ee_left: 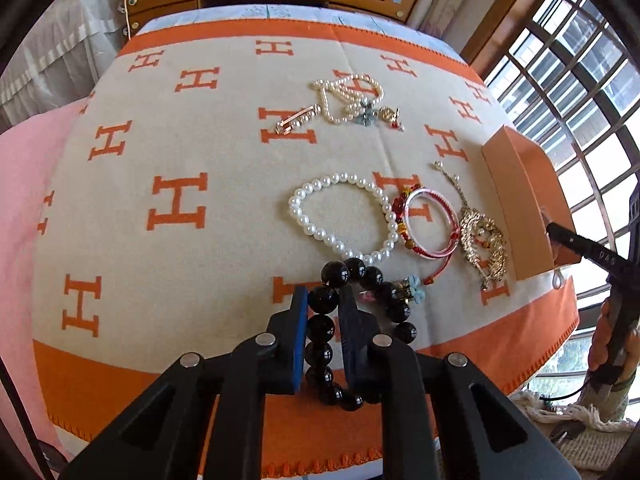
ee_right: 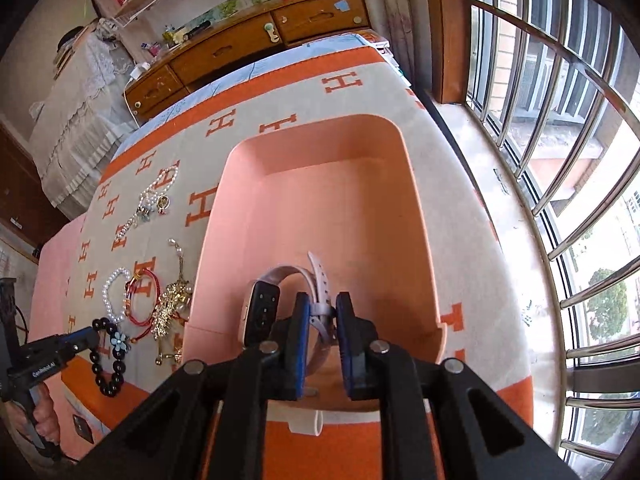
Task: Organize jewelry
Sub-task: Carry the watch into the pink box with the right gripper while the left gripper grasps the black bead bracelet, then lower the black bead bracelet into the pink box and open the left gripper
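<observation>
My left jaws [ee_left: 323, 300] pinch the black bead bracelet [ee_left: 322, 330] at the bed's near edge; the box [ee_right: 320, 200] lies to their right. My right jaws [ee_right: 322, 312], slightly parted, bracket the watch [ee_right: 262, 314] strap above the box floor, nearer the drop point.

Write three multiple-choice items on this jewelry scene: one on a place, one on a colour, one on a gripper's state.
1. Where is the watch?
A. In the pink box
B. On the blanket beside the pearls
C. On the windowsill

2. What colour are the beads of the bracelet between the left gripper fingers?
A. White
B. Black
C. Gold

3. How is the right gripper?
A. Shut tight on the watch face
B. Far from the box
C. Slightly open around the watch's strap

Answers: 1 A, the watch sits inside the box walls. 2 B, glossy black beads lie between the pads. 3 C, gaps show between the pads and the strap.
</observation>
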